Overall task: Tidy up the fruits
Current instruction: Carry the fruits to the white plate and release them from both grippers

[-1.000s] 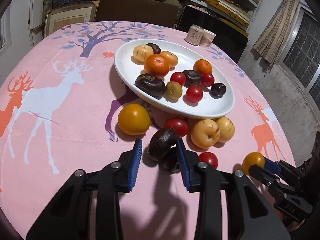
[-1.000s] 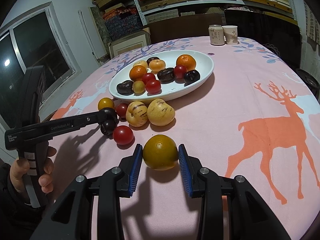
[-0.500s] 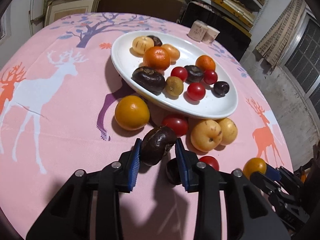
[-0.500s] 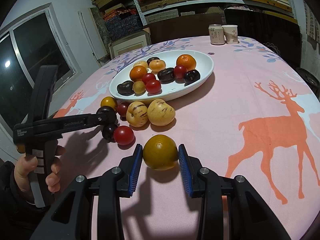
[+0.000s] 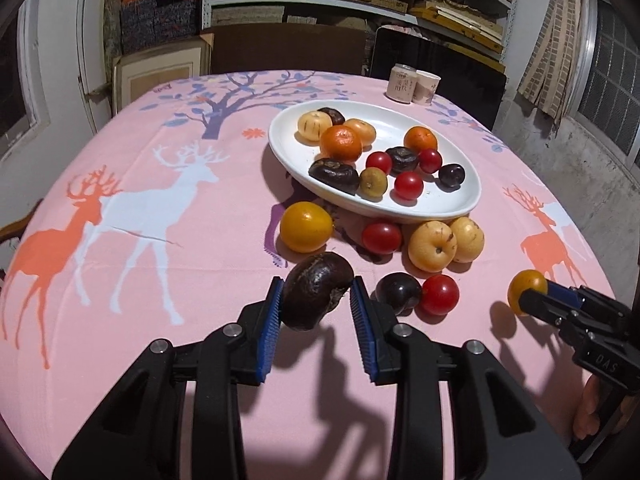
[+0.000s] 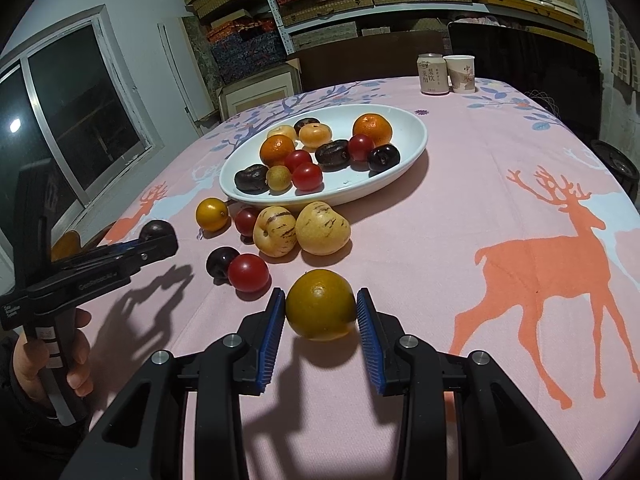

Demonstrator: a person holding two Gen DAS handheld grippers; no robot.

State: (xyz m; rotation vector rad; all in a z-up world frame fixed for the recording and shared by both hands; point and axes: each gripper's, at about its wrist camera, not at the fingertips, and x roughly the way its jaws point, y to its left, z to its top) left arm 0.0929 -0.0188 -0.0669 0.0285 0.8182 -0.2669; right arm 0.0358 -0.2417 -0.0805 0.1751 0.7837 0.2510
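Note:
My left gripper [image 5: 316, 285] is shut on a dark brown wrinkled fruit [image 5: 316, 290] and holds it just above the pink cloth, in front of the white oval plate [image 5: 280, 148] that carries several fruits. From the right wrist view that gripper [image 6: 160, 240] shows at the left with the dark fruit [image 6: 156, 229] at its tip. My right gripper [image 6: 319, 298] is shut on a yellow-orange round fruit [image 6: 320, 304] low over the cloth, near the plate [image 6: 420, 136]. A dark plum [image 5: 398, 293] and a red tomato [image 5: 439, 294] lie between the two grippers.
Loose on the cloth by the plate lie a yellow-orange fruit [image 5: 306, 226], a red tomato [image 5: 382, 237] and two pale striped fruits [image 5: 432, 246]. A can [image 6: 431, 73] and a paper cup [image 6: 461, 73] stand at the far edge. A hand [image 6: 76, 356] grips the left handle.
My left gripper closed on the dark brown fruit and lifted it off the cloth, away from the dark plum. The right gripper and its fruit have stayed put.

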